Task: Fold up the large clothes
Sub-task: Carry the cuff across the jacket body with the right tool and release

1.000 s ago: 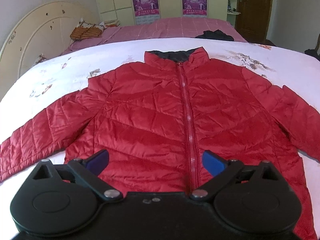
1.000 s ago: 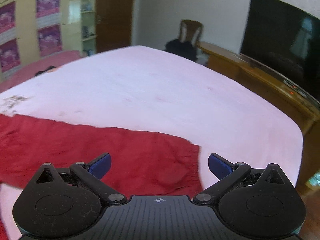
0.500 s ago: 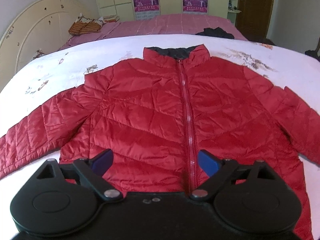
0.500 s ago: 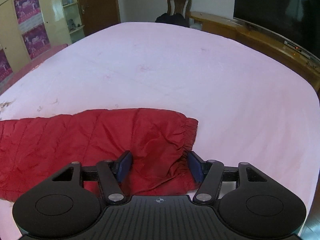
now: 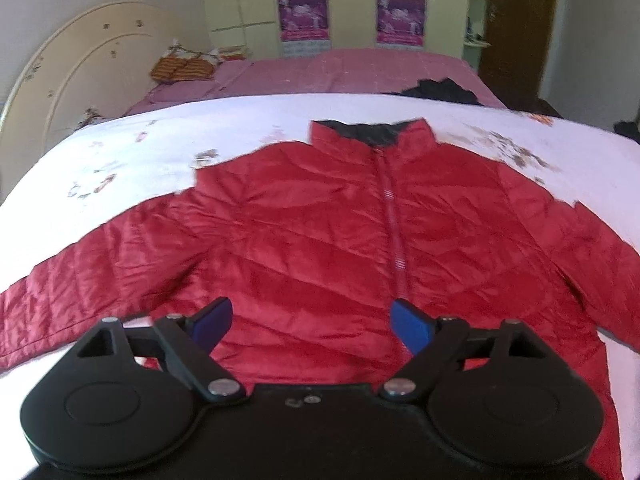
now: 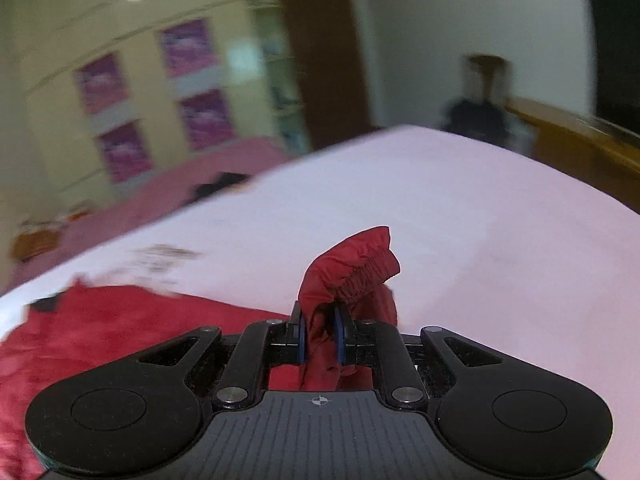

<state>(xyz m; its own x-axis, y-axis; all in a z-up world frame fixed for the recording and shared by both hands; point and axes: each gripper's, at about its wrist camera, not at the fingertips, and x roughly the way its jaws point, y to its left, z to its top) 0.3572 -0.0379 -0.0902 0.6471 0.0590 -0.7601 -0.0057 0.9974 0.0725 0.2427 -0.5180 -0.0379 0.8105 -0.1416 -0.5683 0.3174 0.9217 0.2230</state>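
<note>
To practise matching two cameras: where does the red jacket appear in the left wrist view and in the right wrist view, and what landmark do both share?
Left wrist view: red jacket spread flat across the middle, collar far.
Right wrist view: its body lower left, its sleeve cuff pinched in the right gripper at centre.
Shared landmark: purple posters on the cupboard doors.

Cream wardrobe (image 5: 352,4), purple posters (image 5: 304,16), brown door (image 5: 516,28), curved headboard (image 5: 60,80).
</note>
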